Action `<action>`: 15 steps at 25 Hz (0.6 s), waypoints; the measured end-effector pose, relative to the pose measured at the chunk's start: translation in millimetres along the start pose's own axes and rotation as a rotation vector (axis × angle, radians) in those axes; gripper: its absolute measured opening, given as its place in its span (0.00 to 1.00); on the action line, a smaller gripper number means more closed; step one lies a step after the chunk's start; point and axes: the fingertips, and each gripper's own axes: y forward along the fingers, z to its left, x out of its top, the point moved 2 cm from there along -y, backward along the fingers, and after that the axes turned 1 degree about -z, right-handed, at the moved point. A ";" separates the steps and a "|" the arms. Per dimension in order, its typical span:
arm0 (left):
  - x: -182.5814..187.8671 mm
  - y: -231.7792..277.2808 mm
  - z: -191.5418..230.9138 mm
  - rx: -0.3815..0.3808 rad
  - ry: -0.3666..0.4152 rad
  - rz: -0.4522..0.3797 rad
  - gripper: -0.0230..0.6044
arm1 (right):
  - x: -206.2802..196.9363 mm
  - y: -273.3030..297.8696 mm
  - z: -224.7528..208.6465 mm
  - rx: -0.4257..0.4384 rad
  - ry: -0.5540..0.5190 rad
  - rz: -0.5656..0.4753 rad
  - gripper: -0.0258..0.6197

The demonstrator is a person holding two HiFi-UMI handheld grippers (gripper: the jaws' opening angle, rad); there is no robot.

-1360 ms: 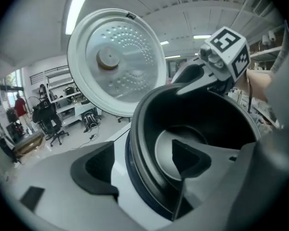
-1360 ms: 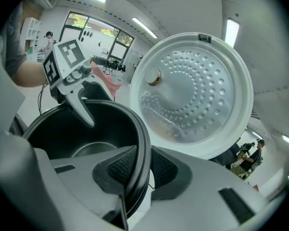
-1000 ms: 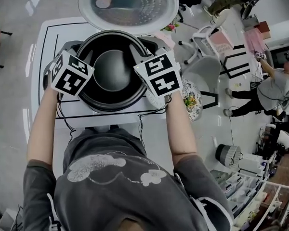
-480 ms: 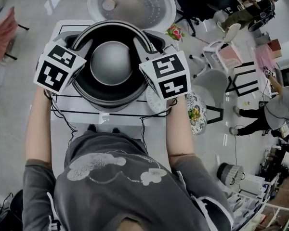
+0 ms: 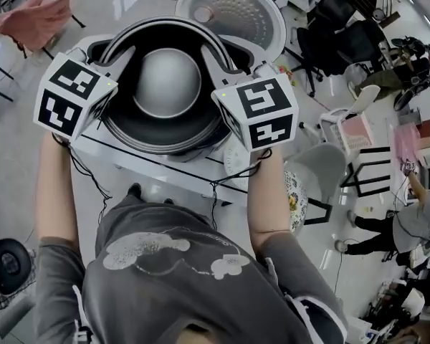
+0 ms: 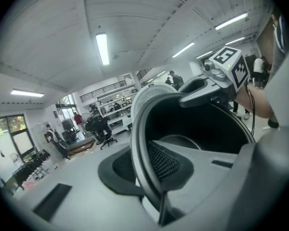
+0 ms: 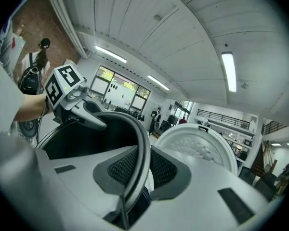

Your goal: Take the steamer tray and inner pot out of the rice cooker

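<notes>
Both grips are clenched on the inner pot (image 5: 165, 84). The left gripper (image 6: 144, 162) has the rim on my left, its jaws having just been closing onto it. The right gripper (image 7: 135, 170) pinches the opposite rim. The pot hangs level between them, mouth up, equally near to each hand, and looks raised over the rice cooker (image 5: 93, 47) on the white table (image 5: 165, 174). A patterned plate (image 5: 295, 192) lies off right. Beyond, the open lid (image 5: 233, 9) blocks the far side. Judgement: carry it sideways or toward me. I cannot pick out the steamer tray.
</notes>
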 end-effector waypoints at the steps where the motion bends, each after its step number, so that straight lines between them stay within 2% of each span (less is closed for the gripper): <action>1: -2.9 -12.2 3.2 0.030 -0.008 0.003 0.13 | 7.5 2.1 7.8 0.023 -0.013 -0.017 0.18; 6: -33.1 -82.3 23.1 0.179 -0.066 0.014 0.13 | 48.8 19.6 64.2 0.155 -0.078 -0.090 0.18; 9: -62.3 -124.2 32.4 0.250 -0.111 0.049 0.13 | 65.6 33.8 107.6 0.243 -0.097 -0.112 0.18; 15: -126.8 -173.6 60.6 0.318 -0.206 0.103 0.13 | 79.2 81.2 182.2 0.362 -0.125 -0.090 0.18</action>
